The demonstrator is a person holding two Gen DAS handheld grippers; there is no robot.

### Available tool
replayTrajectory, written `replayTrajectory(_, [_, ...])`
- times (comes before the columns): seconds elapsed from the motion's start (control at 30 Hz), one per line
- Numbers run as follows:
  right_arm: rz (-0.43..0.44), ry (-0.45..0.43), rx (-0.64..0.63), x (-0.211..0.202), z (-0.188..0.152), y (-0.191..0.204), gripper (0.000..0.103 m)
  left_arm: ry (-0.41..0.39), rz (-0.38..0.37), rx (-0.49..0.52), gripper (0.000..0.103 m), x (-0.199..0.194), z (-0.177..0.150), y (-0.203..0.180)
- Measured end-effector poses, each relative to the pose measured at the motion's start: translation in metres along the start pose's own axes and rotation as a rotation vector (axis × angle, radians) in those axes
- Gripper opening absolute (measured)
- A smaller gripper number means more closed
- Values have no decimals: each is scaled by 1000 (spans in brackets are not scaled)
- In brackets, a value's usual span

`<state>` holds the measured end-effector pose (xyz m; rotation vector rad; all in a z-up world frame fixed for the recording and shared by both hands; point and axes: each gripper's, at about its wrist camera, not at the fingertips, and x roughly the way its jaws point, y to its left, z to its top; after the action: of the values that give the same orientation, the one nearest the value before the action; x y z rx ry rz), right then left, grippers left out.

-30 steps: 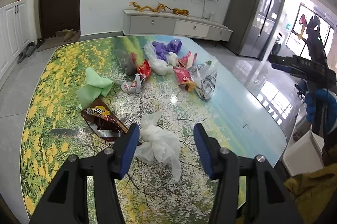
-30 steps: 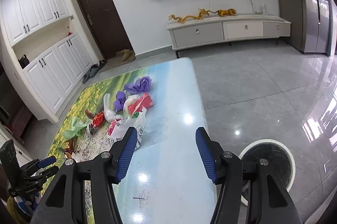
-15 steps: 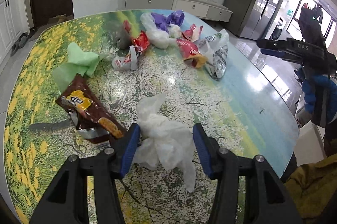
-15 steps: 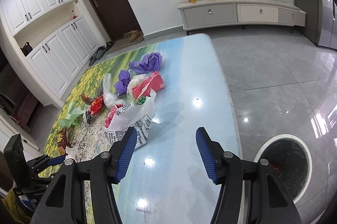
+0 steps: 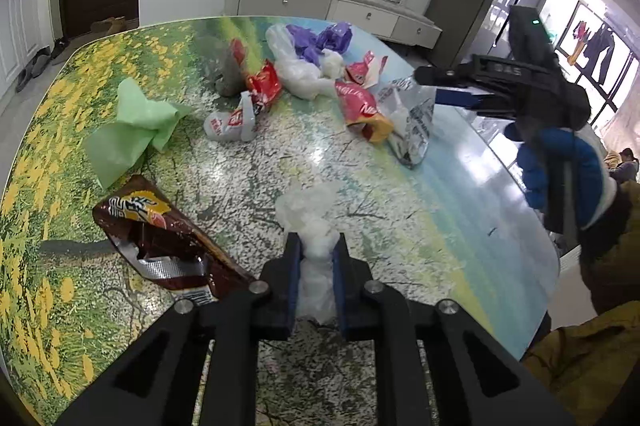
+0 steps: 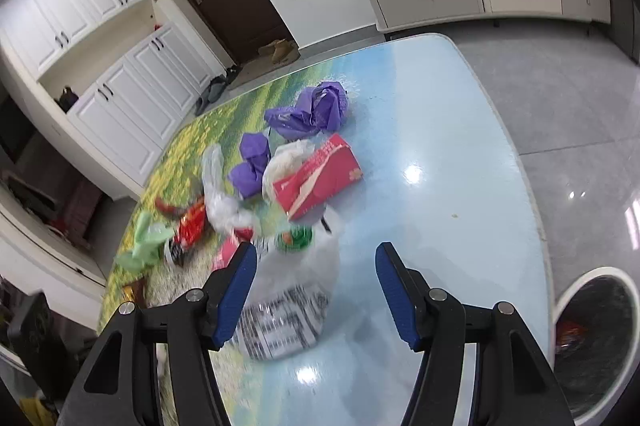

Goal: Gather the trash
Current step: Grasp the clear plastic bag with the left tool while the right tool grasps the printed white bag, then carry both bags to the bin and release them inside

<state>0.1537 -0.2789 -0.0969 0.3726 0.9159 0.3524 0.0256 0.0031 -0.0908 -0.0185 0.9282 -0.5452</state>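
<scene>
While our left gripper (image 5: 315, 258) pinches a crumpled white plastic bag (image 5: 310, 214) between its blue pads, most of that bag bulges out ahead of the fingertips and rests on the printed table (image 5: 440, 194). Just to its left lies a torn brown snack wrapper (image 5: 156, 230), and farther off to the left a pale green bag (image 5: 132, 126). Toward the far end of the table we see a cluster of litter: a small white and red packet (image 5: 232, 120), a red snack bag (image 5: 262, 84), a clear plastic bag (image 5: 298, 72), purple bags (image 5: 320, 40), a red and yellow chip bag (image 5: 362, 110) and a printed white shopping bag (image 5: 416, 122). Our right gripper (image 5: 452, 86) shows at the right, held in a blue-gloved hand (image 5: 560, 166), just beside the shopping bag.

From the right wrist, we see the right gripper (image 6: 316, 266) spread wide and holding nothing, above the printed white shopping bag (image 6: 288, 290), which is blurred. Beyond it lie a red box (image 6: 320, 180), the purple bags (image 6: 308, 112) and the clear plastic bag (image 6: 218, 186). On the floor at the lower right stands a round bin (image 6: 592, 338) with a white rim, beside the table's edge.
</scene>
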Motion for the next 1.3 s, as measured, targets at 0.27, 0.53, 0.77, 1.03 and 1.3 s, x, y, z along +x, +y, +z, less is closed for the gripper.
replayTrajectory(0.27, [55, -21, 7, 3, 0, -5, 22, -23, -32, -11, 12, -12, 3, -5])
replayTrajectory(0.53, [56, -91, -9, -40, -16, -3, 17, -61, -19, -23, 12, -35, 0, -17])
replayTrajectory(0.77, [43, -195, 15, -101, -31, -20, 17, -83, -12, -16, 12, -48, 7, -37])
replayTrajectory(1.03, [-122, -332, 43, -173, -52, -68, 17, -78, -62, 57, 12, -39, 44, -88])
replayTrajectory(1.3, [-324, -364, 135, -197, -80, -147, 17, 7, -156, 154, 12, 16, 98, -169])
